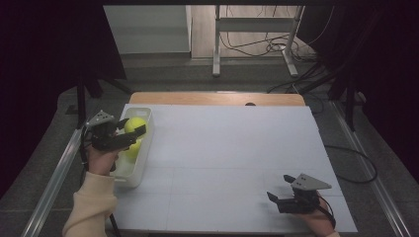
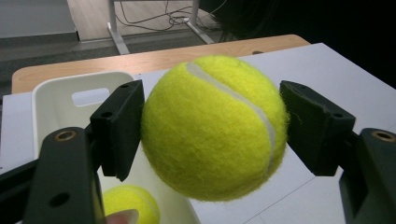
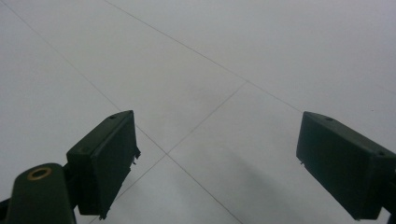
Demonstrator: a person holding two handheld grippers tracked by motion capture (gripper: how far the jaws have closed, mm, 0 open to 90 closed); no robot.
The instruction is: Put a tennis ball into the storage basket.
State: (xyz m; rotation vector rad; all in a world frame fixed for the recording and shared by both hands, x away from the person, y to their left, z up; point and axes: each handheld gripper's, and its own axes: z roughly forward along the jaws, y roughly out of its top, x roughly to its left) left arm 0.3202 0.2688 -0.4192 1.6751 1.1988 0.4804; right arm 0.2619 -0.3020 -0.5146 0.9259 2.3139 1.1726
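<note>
A yellow-green tennis ball [image 2: 215, 126] sits between the two black jaws of my left gripper [image 2: 212, 128], which is shut on it. In the high view this ball [image 1: 134, 123] and the left gripper [image 1: 132, 129] hang over the far end of a white bin [image 1: 129, 177] at the table's left edge. A second tennis ball [image 1: 132, 149] lies inside the bin [image 2: 56, 107], seen below the held one as a ball [image 2: 128, 203] at the bottom. My right gripper [image 1: 278, 187] rests low near the front right of the table, open, with bare white surface between its jaws [image 3: 217, 163].
The white tabletop [image 1: 227, 148] stretches between the two grippers, with a wooden strip [image 1: 217, 98] along its far edge. Beyond it stand a white desk frame [image 1: 257, 39] and loose cables [image 1: 272, 47] on the floor. Metal rails run along both sides.
</note>
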